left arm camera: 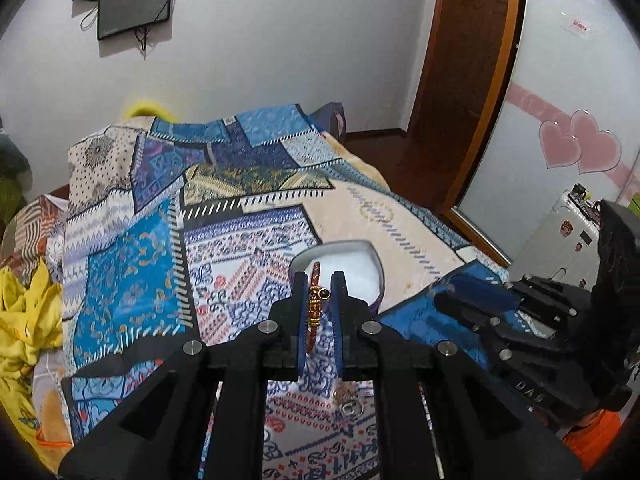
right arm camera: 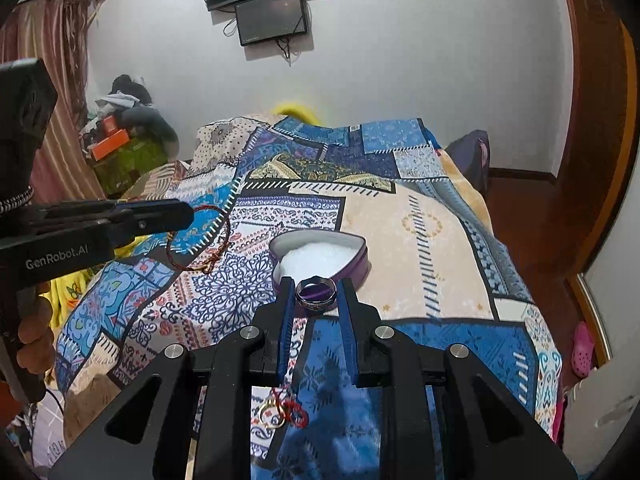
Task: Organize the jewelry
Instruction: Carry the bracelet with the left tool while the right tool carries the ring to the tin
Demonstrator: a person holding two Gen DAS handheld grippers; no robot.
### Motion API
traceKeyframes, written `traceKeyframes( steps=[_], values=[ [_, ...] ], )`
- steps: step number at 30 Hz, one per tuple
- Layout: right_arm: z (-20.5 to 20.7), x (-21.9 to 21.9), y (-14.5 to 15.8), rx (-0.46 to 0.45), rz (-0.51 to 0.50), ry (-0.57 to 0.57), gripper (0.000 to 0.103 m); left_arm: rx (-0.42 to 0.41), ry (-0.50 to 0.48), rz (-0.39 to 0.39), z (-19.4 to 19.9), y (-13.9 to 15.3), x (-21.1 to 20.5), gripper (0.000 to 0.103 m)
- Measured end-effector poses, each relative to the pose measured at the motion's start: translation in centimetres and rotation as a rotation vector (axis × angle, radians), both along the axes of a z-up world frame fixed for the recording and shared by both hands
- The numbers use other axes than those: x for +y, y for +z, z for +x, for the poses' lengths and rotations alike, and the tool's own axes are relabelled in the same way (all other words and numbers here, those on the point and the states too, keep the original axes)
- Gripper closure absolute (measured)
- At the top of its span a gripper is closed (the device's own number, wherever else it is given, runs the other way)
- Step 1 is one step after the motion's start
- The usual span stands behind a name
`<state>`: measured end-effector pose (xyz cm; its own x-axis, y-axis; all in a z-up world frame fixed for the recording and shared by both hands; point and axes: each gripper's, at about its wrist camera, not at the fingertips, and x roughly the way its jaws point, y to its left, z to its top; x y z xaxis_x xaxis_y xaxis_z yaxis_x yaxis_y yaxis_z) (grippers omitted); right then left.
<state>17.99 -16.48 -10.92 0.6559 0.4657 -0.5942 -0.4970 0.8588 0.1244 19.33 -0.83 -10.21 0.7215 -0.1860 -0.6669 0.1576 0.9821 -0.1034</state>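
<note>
Grippers (left arm camera: 320,292) (right arm camera: 316,294) pinch corded bangle (left arm camera: 316,300); metal ring (right arm camera: 316,294).

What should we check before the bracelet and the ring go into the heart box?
1. Left gripper pinches the red bracelet: ok.
2. Right gripper holds the silver ring: ok.
3. Heart box is open, lid off: ok.
4. White padding inside has free room: ok.
5. Grippers above the box: not ok, both short of it.
6. Loose gold rings with red thread left on the bedspread: not ok.
</note>
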Motion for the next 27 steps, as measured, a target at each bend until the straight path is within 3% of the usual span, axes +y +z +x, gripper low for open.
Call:
traceKeyframes(
  steps=[15,21,27],
  values=[
    [1.6,-0.2,-0.1,-0.001,0.0,-0.027,0.084,-0.053,-0.051,-0.031,3.2,1.9,-2.2,0.093],
    [2.1,-0.4,-0.4,0.004,-0.002,-0.041,0.084,-0.041,-0.085,-0.03,4.9,1.3,-3.3,0.093],
    [2.6,-0.8,-1.0,0.016,-0.014,-0.052,0.083,0.021,-0.124,-0.058,6.7,-0.6,-4.1,0.093]
  ],
)
